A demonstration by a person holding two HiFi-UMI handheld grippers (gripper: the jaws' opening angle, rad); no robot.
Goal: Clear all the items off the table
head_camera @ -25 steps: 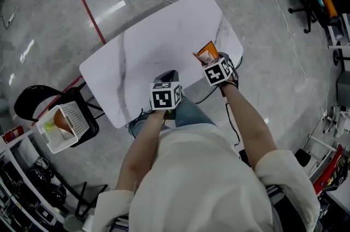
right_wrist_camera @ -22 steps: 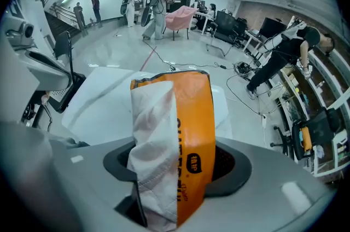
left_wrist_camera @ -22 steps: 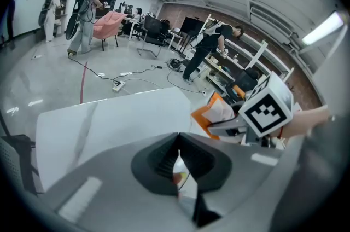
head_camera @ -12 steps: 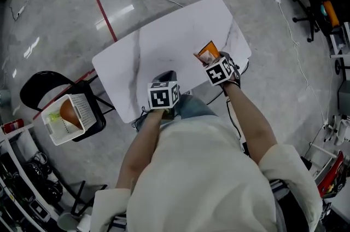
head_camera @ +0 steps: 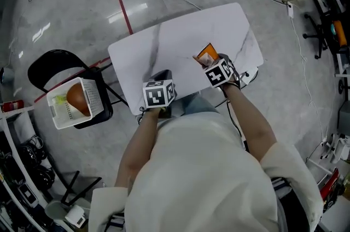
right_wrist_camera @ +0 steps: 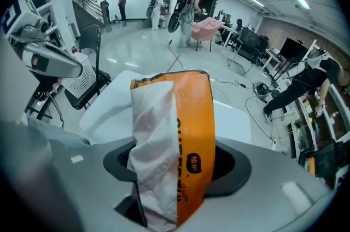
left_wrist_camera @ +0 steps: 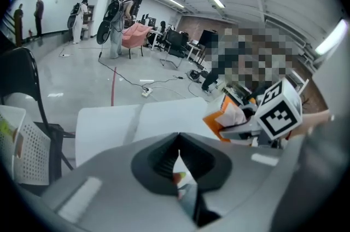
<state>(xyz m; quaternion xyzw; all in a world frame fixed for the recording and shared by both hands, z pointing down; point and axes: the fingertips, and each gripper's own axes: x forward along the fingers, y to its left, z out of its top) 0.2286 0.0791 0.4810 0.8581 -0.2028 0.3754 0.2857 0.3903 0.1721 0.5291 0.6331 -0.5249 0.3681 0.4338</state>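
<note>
Orange-and-white packet (head_camera: 206, 53), one item.

Head view: the packet is pinched in my right claw (head_camera: 209, 60) and stands up out of the jaws, over the table (head_camera: 180, 34) near the edge closest to that claw. My left claw (head_camera: 164, 74) sits to the left of the right one, at the same near edge. I cannot read its jaws from this view. A white basket (head_camera: 94, 99) rests on a black chair (head_camera: 46, 64), well off to the left of the left claw and clear of the table. A rounded orange-brown thing lies in it; I cannot identify it. The table top ahead of both claws is white and marbled.

Left gripper view: the jaws are pressed together at the tips. A small speck of colour shows in the slit behind the tips, and I cannot tell what it is. The right claw and packet appear to the right and slightly ahead. The basket is at the far left.

Right gripper view: the two jaws clamp the packet's lower part, one on each side. Its white crinkled face is toward the left and its orange printed face toward the right. The table lies beyond the packet. The left claw shows at the upper left, apart from the packet.
</note>
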